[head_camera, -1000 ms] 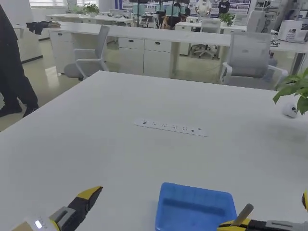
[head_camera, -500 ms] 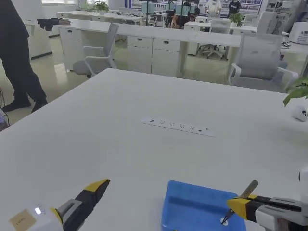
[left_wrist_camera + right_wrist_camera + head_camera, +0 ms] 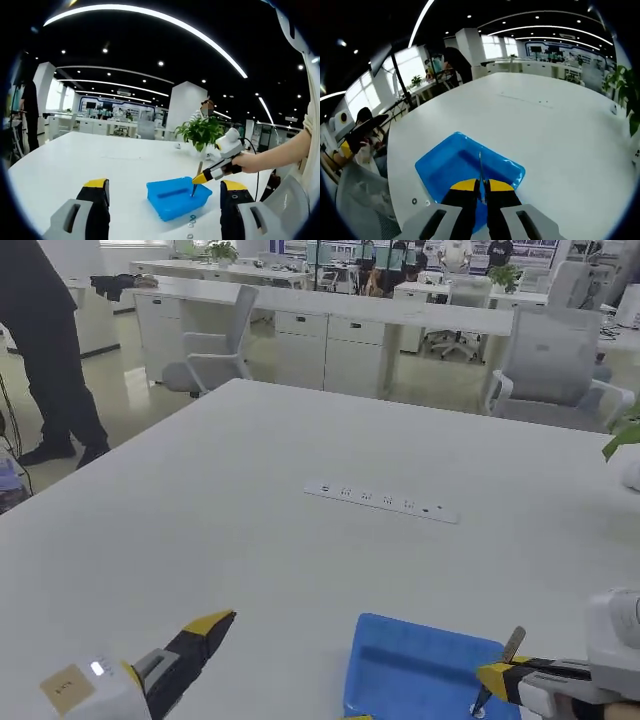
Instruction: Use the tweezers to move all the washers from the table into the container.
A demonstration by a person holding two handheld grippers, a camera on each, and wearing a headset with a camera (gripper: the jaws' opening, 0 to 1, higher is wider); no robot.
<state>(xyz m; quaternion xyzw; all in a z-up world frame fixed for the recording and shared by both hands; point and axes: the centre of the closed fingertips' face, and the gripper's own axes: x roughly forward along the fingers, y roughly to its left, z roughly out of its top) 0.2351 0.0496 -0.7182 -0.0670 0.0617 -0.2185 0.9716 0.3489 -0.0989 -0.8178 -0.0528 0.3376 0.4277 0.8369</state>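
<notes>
So right now the right tongs (image 3: 481, 186) are clenched on the slim metal tweezers (image 3: 480, 167), pinching the handle end in the lower middle of the right gripper view. The tweezer points hang over the inside of the blue rectangular plastic container (image 3: 445, 160), which sits on the white surface (image 3: 250, 520) at the bottom of the head view. I honestly can't tell if there's a washer between the points, it's too small to see. The left tongs (image 3: 164, 185) are spread wide with nothing in them, hovering off to the side at the lower left of the head view. A few small metal washers (image 3: 191, 219) lie loose on the surface just beside the container's near edge, at the bottom centre of the left gripper view, so the job isn't finished. My read is this is the drop-off part of a cycle. If something's in the tweezers, the right tongs need to ease off just enough for it to fall in, then swing the points down to the loose ones and pinch one flat off the surface, which is fiddly.
</notes>
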